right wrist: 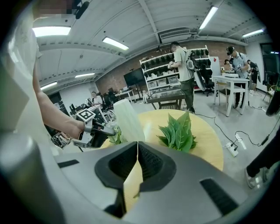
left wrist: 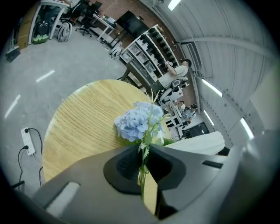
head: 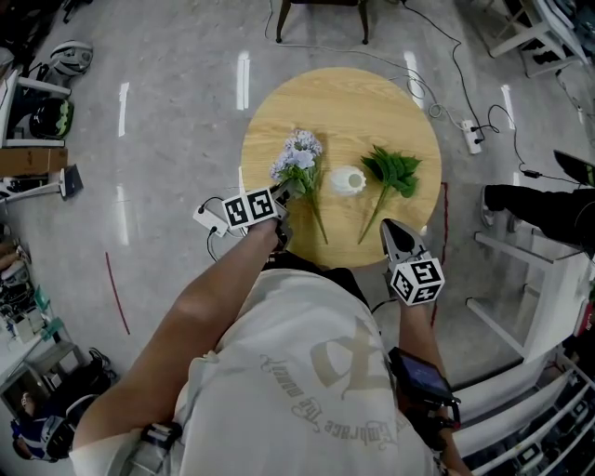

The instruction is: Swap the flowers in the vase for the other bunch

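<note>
A bunch of blue hydrangea flowers [head: 299, 151] lies on the round wooden table [head: 344, 102], left of a white vase [head: 348, 180]. A bunch of green leaves [head: 390, 170] lies right of the vase, its stem running toward me. My left gripper [head: 284, 193] is shut on the blue bunch's stem just below the blooms; in the left gripper view the thin green stem is pinched between the pads [left wrist: 142, 162] with the flower head [left wrist: 133, 122] above. My right gripper [head: 389, 226] is shut and empty at the table's near edge, behind the green bunch [right wrist: 178, 131] and the vase [right wrist: 127, 119].
A power strip [head: 472, 137] with cables lies on the floor right of the table, another [left wrist: 27, 141] to its left. A chair [head: 321, 14] stands beyond the table. White furniture [head: 521, 279] and a person's legs [head: 525, 203] are on the right.
</note>
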Action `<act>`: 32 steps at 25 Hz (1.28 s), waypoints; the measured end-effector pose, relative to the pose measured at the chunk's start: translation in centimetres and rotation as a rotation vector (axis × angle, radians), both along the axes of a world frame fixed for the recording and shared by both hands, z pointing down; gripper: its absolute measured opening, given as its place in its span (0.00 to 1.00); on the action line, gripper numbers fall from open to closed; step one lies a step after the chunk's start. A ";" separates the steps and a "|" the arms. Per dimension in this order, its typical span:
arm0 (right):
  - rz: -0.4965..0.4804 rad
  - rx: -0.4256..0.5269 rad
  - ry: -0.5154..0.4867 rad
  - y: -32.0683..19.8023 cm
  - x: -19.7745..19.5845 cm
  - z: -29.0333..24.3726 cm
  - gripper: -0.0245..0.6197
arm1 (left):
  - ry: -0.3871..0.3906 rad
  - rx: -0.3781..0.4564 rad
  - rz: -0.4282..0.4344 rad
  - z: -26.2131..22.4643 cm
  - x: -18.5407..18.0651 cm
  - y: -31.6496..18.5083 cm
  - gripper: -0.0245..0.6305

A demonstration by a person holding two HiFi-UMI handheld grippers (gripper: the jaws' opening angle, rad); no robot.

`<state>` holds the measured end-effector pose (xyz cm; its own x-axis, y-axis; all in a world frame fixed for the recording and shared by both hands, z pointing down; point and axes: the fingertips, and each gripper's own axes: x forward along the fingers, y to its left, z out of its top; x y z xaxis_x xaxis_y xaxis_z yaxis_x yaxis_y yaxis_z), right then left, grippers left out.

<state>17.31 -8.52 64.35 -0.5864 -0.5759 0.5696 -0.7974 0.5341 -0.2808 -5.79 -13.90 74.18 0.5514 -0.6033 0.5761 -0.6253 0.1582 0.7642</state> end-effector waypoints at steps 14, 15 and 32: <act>-0.016 0.019 -0.004 0.8 -0.4 -0.7 0.05 | 0.032 0.163 -0.044 -4.6 -1.7 -0.1 0.06; -0.018 0.021 -0.005 0.8 -0.5 -0.8 0.05 | 0.031 0.176 -0.044 -5.0 -1.8 -0.2 0.06; -0.043 0.062 -0.018 1.9 -0.8 -1.8 0.05 | 0.031 0.342 -0.060 -11.4 -3.1 -0.2 0.06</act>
